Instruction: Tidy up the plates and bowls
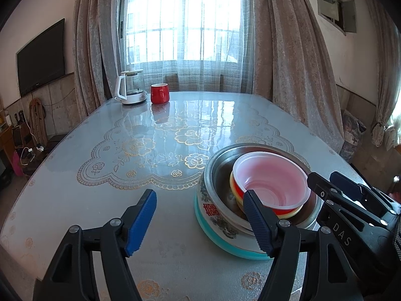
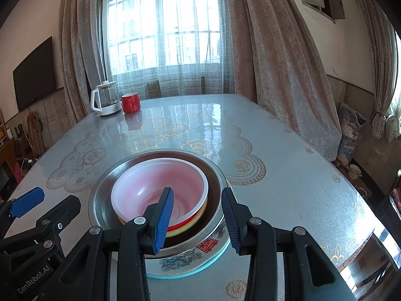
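One stack of dishes stands on the table near me. A teal plate (image 1: 208, 230) (image 2: 175, 276) lies at the bottom. On it sits a flowered enamel bowl (image 1: 213, 210) (image 2: 190, 255), and a steel bowl (image 1: 220, 168) (image 2: 100, 200) nests in that. Inside are a yellow and a red bowl, topped by a translucent white bowl (image 1: 270, 175) (image 2: 155, 183). My left gripper (image 1: 200, 223) (image 2: 59, 197) is open at the stack's left side, holding nothing. My right gripper (image 2: 198, 220) (image 1: 322, 175) straddles the stack's near rim. One finger hangs over the white bowl and the other is outside the steel bowl; the pads do not visibly press.
A glass kettle (image 1: 131, 87) and a red mug (image 1: 159, 93) stand at the table's far left corner. The glossy patterned tablecloth (image 1: 163, 150) stretches between them and the stack. Curtains and a window are behind, a wall TV is on the left, and a cup (image 2: 353, 171) sits on the floor at right.
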`<state>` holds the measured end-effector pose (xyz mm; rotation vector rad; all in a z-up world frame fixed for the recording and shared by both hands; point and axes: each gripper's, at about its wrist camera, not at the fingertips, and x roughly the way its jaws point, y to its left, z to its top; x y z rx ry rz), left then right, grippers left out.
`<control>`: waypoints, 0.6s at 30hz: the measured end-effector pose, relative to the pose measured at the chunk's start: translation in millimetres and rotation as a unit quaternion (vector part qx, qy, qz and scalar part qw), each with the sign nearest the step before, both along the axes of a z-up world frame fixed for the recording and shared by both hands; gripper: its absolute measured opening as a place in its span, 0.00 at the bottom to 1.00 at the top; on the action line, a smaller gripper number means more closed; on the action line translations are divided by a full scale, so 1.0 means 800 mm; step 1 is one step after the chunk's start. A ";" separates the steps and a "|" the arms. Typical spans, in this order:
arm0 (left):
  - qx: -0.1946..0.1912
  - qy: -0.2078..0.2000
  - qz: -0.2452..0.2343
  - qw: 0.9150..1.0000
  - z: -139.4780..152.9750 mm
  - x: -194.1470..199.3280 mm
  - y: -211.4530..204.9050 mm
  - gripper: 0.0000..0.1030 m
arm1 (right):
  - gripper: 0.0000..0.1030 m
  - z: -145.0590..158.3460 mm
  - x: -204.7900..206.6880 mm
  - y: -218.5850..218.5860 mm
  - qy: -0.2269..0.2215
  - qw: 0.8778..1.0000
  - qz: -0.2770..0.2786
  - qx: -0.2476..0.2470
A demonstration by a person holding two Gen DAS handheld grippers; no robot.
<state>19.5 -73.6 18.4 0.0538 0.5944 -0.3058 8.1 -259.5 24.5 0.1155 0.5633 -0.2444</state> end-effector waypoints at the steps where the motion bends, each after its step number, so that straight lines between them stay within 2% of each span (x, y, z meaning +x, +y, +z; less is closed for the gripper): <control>1: 0.000 0.000 -0.001 1.000 0.000 0.000 0.000 0.70 | 0.39 0.000 0.000 0.000 0.001 1.000 0.000 0.000; 18: 0.001 -0.001 -0.001 1.000 0.001 -0.001 0.002 0.72 | 0.39 0.000 0.002 -0.003 0.002 1.000 0.000 0.002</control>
